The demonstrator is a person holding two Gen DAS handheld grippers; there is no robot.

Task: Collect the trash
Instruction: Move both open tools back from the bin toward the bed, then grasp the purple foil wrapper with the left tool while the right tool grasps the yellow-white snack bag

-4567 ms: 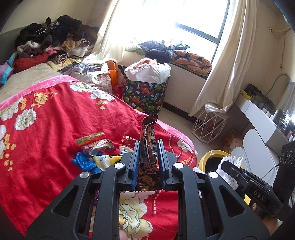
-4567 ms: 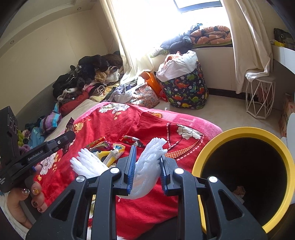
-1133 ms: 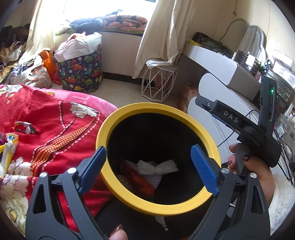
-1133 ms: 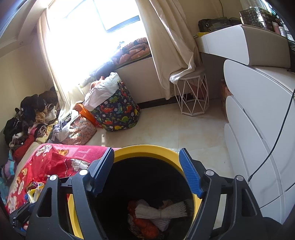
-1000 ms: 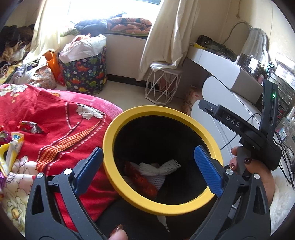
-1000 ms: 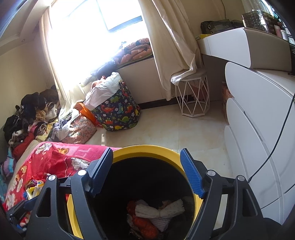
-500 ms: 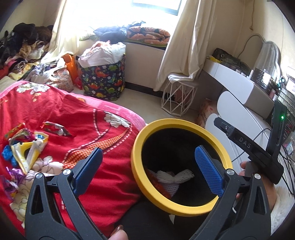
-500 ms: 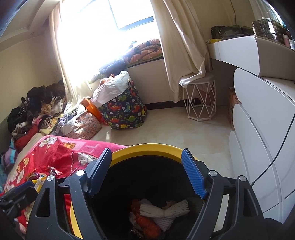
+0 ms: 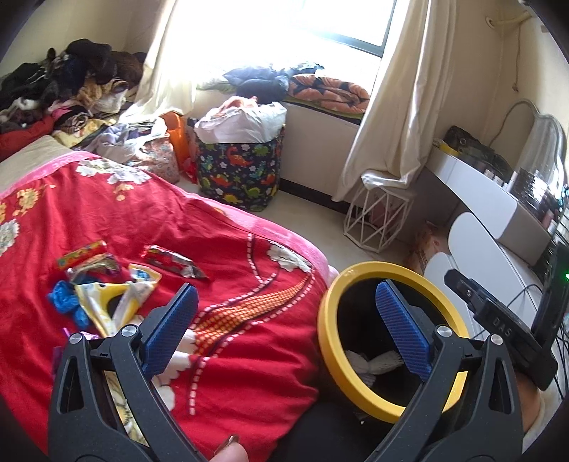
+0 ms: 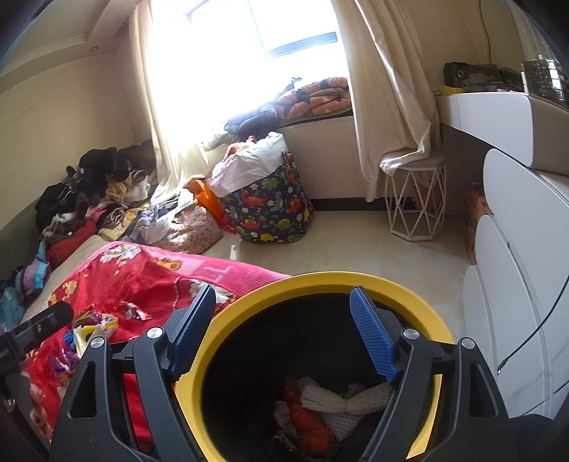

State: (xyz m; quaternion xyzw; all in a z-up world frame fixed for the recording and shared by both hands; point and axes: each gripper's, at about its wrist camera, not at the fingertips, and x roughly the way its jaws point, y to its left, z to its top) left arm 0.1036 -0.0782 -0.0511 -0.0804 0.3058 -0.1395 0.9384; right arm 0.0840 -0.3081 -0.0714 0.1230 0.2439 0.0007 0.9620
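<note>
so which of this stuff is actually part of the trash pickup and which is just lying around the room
Part of the job:
- yellow-rimmed bin, with white foam netting already inside
- wrappers on the red blanket
- left gripper and right gripper, both open and empty

Just lying about:
- dinosaur-print basket
- clothes pile
- wire stool
- curtains

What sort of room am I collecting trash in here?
Most likely a lived-in bedroom: a bed under a red floral blanket, clothes heaped by the wall, and a full dinosaur-print laundry hamper beneath the curtained window.
</note>
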